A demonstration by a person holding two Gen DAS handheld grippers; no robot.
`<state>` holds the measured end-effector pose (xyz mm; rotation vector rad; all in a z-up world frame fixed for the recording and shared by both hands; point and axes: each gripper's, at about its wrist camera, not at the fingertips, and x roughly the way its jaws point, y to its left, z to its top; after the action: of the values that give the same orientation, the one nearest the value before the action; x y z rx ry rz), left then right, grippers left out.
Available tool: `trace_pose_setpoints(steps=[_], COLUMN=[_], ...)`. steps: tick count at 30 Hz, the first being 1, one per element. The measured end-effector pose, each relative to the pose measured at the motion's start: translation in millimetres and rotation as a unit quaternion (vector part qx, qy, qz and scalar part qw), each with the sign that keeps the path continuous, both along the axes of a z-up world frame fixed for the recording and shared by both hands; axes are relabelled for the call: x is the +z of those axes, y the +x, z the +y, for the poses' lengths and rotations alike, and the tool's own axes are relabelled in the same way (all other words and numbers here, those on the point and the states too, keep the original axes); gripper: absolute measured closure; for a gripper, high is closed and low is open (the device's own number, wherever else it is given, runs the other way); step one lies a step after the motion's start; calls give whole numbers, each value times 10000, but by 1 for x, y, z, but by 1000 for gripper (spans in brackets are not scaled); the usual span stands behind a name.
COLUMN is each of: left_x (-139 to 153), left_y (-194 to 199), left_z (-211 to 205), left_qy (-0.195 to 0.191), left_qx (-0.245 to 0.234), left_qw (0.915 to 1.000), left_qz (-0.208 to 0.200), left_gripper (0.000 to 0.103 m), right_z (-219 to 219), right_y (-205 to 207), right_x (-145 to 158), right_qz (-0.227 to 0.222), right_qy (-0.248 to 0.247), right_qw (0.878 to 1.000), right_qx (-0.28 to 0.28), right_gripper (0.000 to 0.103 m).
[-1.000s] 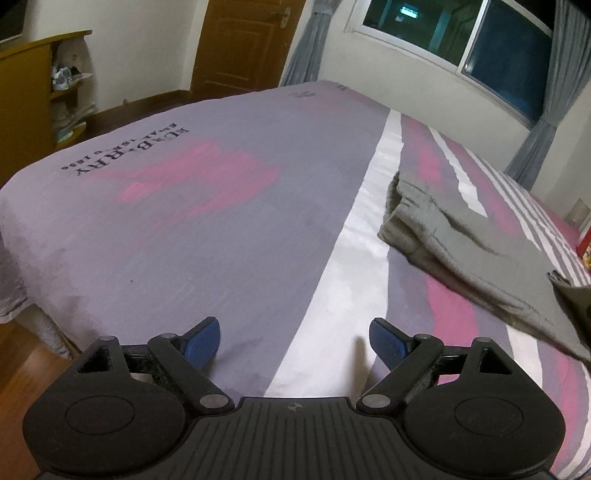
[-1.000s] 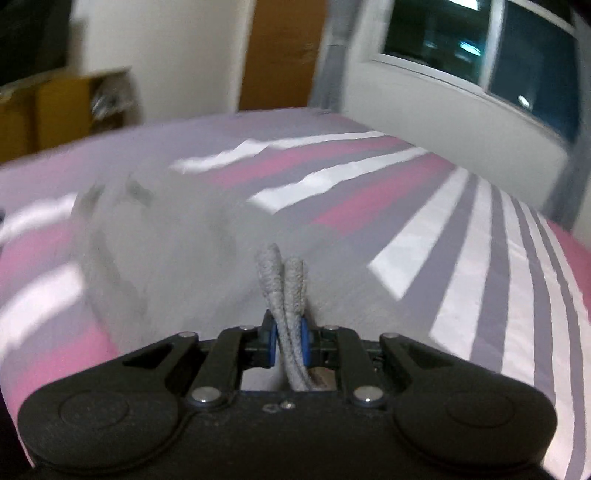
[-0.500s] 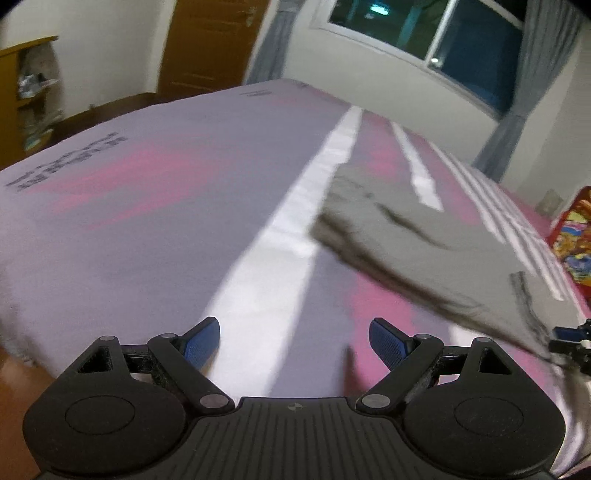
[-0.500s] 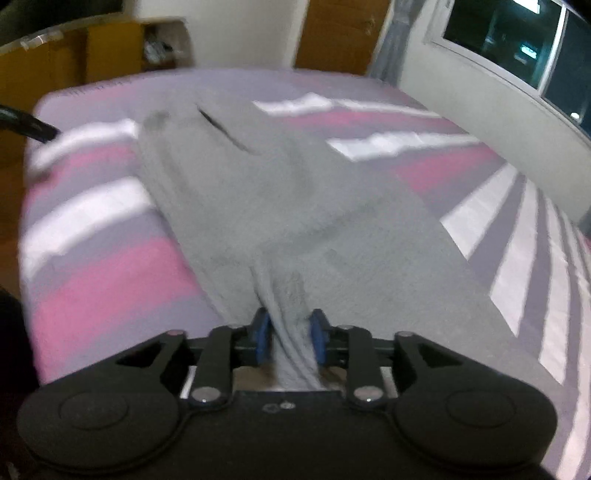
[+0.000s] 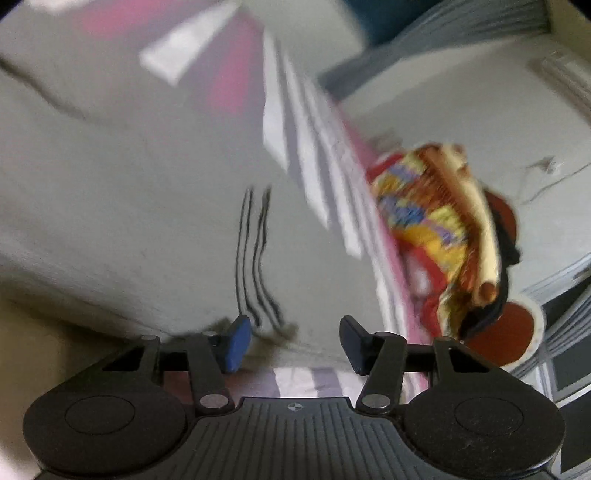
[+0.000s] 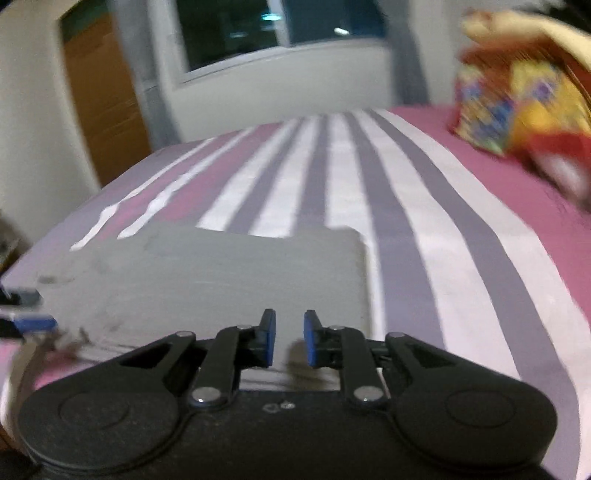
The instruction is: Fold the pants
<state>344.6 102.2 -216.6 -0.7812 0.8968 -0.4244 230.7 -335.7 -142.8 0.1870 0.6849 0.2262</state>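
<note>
The grey pants (image 6: 221, 280) lie flat on the striped bed (image 6: 424, 229) as a folded rectangle, just beyond my right gripper (image 6: 290, 341). That gripper is open with a narrow gap and holds nothing. In the left wrist view the pants (image 5: 129, 221) fill the left of the blurred frame, with dark stripes near their edge. My left gripper (image 5: 295, 341) is open at that edge, its left pad (image 5: 236, 343) at the fabric. The left gripper's tips also show in the right wrist view (image 6: 26, 314), at the pants' left corner.
A colourful bundle of bedding (image 5: 443, 229) sits at the bed's far end; it shows in the right wrist view (image 6: 524, 85) too. A window (image 6: 280, 26) and a brown door (image 6: 103, 92) are behind the bed. A white wall (image 5: 480, 110) is to the right.
My right gripper has let go of the pants and opened slightly; the pants now lie folded flat. My left gripper has swung right and down to the pants' edge.
</note>
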Motion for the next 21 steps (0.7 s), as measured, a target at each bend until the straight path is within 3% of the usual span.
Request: trace_pose_setpoints(steps=[2,5,7,9,16,19,21], left_x=[-10,-14,-19,-23,-14,-25,-15], left_y=[11,18,21,21,-12,-14,-12], left_z=[-13,-19,-24,-30,-26,-18,-16], left_qy=[137,-71,-38,126,397,298,371], left_qx=[-40,0,46,-3,30,49,51], left_qw=[9997,9995,9995,9995,9979,9985,9979], left_qz=[216,311,324,273,-507,-465,-529], left_gripper=[49,49,74,82,84,84,80], right_z=[-8,-16,-18,-18,-18,-15,-16], right_y=[1,5,6,9,1,6,10], right_x=[-4,-14,-21,-27,-27,-37,-33], right_qz=[57,206,299,367,275,301,358], right_qy=[166,383,445,456,269,-123,-112], right_qw=[9998,9990,9985,9982,9992,9989,9987], right_qx=[-100,-135,-124,-118,144,340,350], right_gripper=[86,85,84,84,85,87,86])
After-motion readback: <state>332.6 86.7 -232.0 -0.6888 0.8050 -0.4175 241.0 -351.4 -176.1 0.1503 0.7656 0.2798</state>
